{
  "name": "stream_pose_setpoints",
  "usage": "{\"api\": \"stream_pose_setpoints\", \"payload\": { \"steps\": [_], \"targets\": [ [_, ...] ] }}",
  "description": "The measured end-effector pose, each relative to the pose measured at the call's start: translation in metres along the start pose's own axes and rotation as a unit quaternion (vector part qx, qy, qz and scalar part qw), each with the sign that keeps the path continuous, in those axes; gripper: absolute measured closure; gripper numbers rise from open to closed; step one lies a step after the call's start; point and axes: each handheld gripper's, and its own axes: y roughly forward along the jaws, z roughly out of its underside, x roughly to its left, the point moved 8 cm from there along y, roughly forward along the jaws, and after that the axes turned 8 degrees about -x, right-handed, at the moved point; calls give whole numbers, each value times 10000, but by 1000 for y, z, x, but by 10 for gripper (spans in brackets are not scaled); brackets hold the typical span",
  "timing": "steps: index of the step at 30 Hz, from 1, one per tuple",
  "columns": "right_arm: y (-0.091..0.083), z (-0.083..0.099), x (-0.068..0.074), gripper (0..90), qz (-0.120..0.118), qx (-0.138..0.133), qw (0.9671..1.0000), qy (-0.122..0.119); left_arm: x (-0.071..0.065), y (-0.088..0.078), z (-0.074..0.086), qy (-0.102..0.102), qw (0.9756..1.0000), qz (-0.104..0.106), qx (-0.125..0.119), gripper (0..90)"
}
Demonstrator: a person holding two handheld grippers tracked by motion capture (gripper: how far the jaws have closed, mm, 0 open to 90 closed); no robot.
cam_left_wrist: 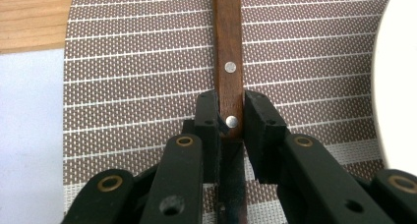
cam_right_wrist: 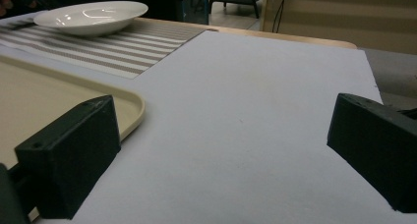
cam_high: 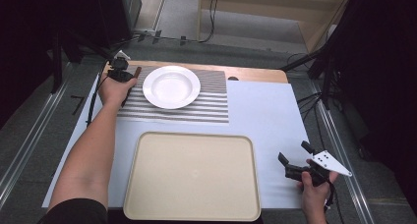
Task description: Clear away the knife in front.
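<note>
Your left gripper (cam_left_wrist: 230,117) closes its two black jaws on the brown wooden handle (cam_left_wrist: 229,47) of a knife, the pads pressing either side of it at the nearer of two silver rivets (cam_left_wrist: 230,66). The steel blade (cam_left_wrist: 231,194) runs back toward you between the jaw arms. Handle and blade lie on a brown striped placemat (cam_left_wrist: 142,81). A white plate (cam_left_wrist: 398,86) edges in at right; bare wood (cam_left_wrist: 29,15) shows at far left.

the plate (cam_high: 171,87) sits on the placemat (cam_high: 206,108), the knife (cam_left_wrist: 229,52) left of it, the tray (cam_high: 192,177) nearer the person.
</note>
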Motion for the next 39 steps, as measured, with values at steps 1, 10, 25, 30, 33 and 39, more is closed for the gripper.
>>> {"api": "stream_pose_setpoints", "payload": {
  "steps": [1, 10, 25, 30, 33, 39],
  "targets": [
    [0, 0, 0, 0, -2, -2, 10000, 2, 0, 0, 0, -14, 10000, 12, -1, 772],
    [0, 0, 0, 0, -13, -19, 10000, 50, 0, -2, 0, 60, 10000, -6, -29, 776],
    [0, 0, 0, 0, -23, -27, 10000, 32, -3, -26, -10, 119, 9995, 202, -224, 776],
    [0, 0, 1, 0, -27, -17, 10000, 26, -6, -36, -11, 108, 9993, 249, -272, 776],
    [0, 0, 1, 0, -30, -14, 10000, 21, -7, -41, -10, 132, 9991, 277, -298, 776],
    [0, 0, 1, 0, -25, -5, 10000, -2, -11, -50, -5, 207, 9983, 419, -339, 776]
  ]
}}
